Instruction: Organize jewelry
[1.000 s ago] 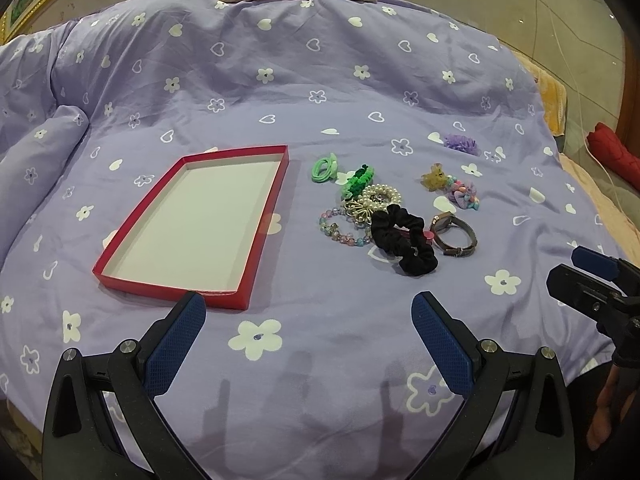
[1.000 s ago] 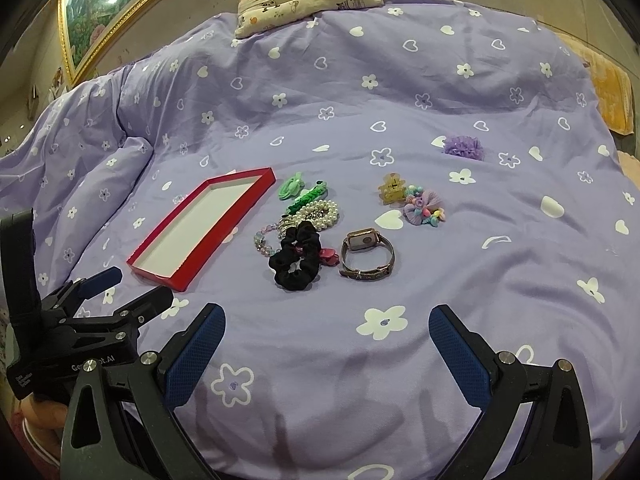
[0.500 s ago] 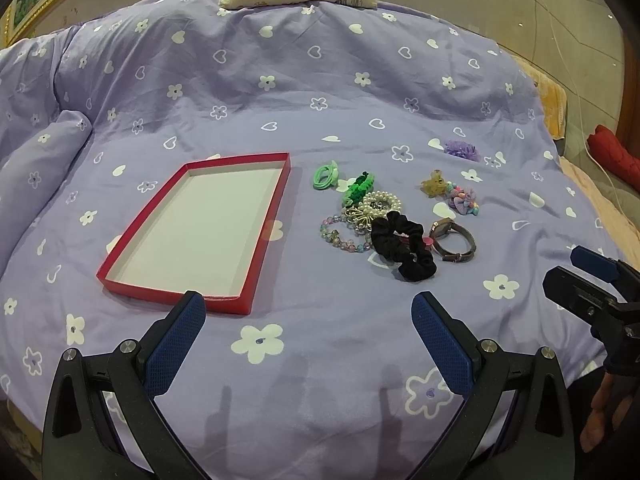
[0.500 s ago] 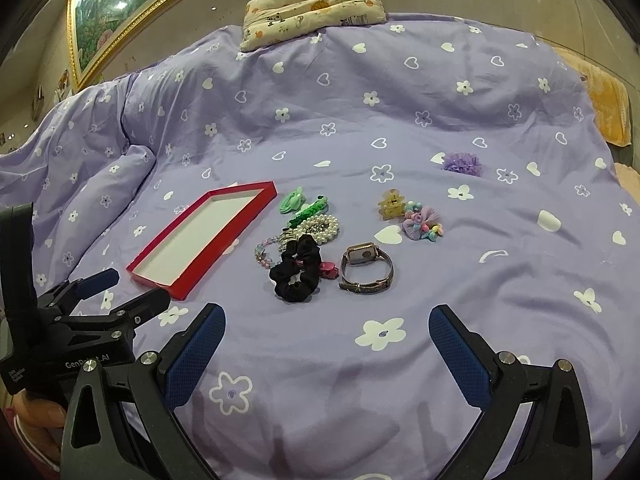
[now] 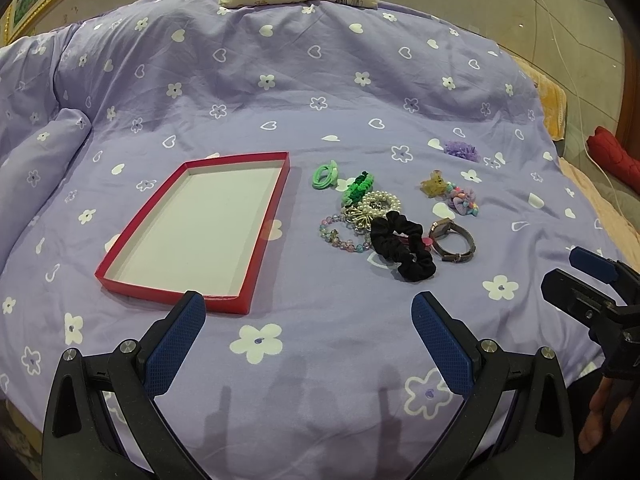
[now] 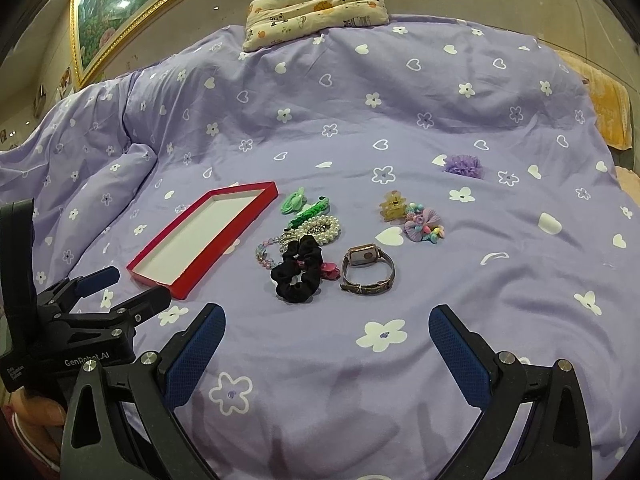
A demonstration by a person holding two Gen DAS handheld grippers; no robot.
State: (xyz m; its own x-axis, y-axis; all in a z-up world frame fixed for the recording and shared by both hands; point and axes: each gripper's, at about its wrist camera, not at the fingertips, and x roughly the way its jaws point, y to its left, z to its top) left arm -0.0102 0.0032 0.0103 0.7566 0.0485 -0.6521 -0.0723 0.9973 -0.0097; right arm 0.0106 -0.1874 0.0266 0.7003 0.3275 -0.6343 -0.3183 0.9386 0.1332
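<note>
A shallow red tray with a white floor lies empty on the purple bedspread. Right of it lies a cluster: green hair ties, a pearl bracelet, a beaded bracelet, a black scrunchie, a wristwatch, a yellow claw clip and a pastel hair tie. My left gripper is open and empty, near the tray's near edge. My right gripper is open and empty, short of the scrunchie and watch.
A purple flower hair tie lies apart, farther back right. A patterned pillow sits at the head of the bed. The bed's right edge drops off by an orange towel. A folded duvet ridge rises at left.
Both grippers have drawn back and risen slightly; the tray and jewelry appear a little smaller and farther. Nothing on the bed has moved.
</note>
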